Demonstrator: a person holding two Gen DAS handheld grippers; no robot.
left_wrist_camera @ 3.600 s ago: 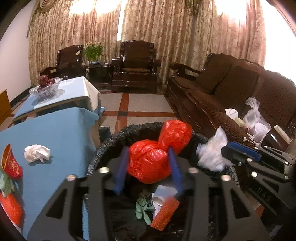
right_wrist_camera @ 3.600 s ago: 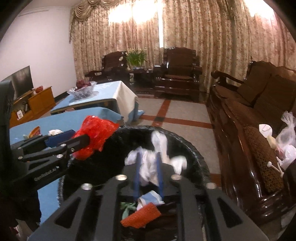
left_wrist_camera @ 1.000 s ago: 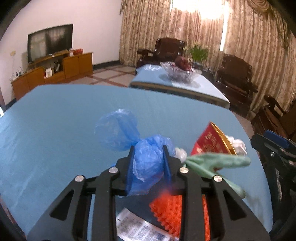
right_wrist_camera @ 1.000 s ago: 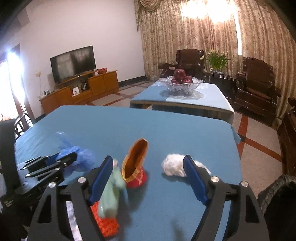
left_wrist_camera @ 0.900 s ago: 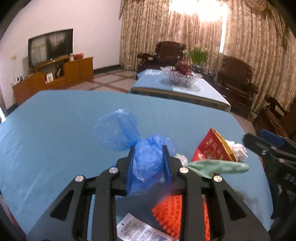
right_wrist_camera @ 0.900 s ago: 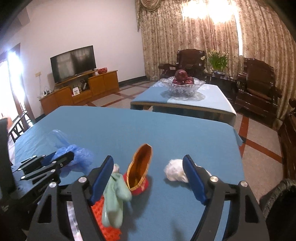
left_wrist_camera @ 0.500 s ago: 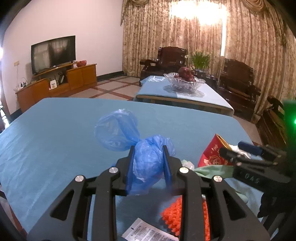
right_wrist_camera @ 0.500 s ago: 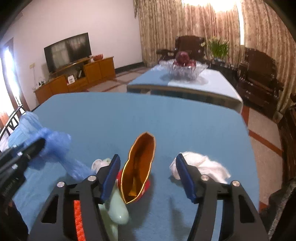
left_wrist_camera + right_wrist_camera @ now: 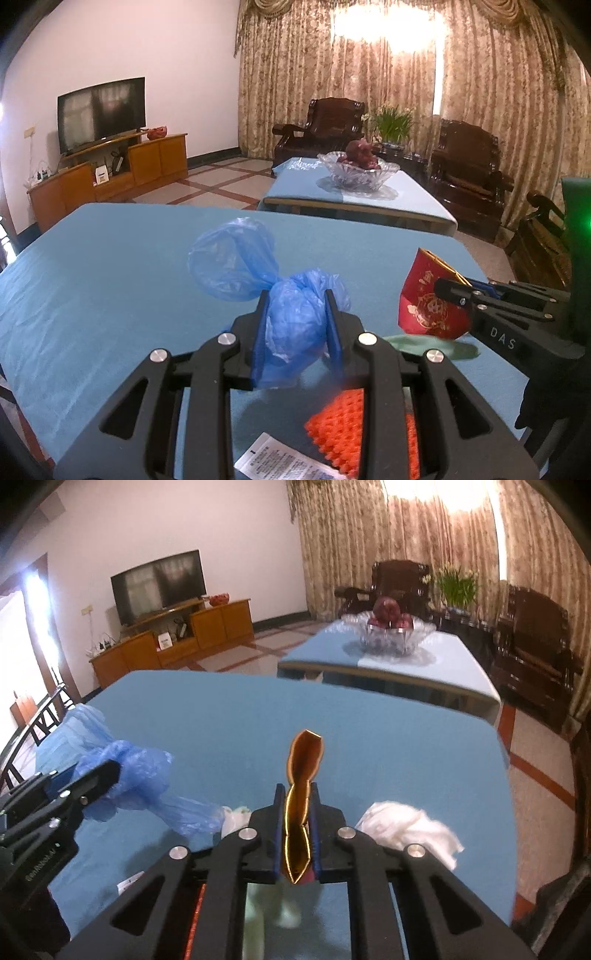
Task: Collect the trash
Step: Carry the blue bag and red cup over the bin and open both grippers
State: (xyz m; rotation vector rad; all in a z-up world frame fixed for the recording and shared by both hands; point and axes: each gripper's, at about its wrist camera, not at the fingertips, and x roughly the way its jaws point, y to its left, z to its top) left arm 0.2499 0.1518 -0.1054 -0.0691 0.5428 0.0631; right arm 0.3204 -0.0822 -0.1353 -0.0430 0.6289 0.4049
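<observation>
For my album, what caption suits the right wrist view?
Right gripper pinches a red-and-gold paper pouch above the blue table, crumpled white tissue beside it.

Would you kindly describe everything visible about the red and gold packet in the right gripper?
The red packet is a small paper-like pouch, red outside with gold printed motifs and a shiny gold lining. Its open mouth points up and away, squeezed narrow. The right gripper is shut on its lower half, holding it upright over the blue tablecloth.
</observation>
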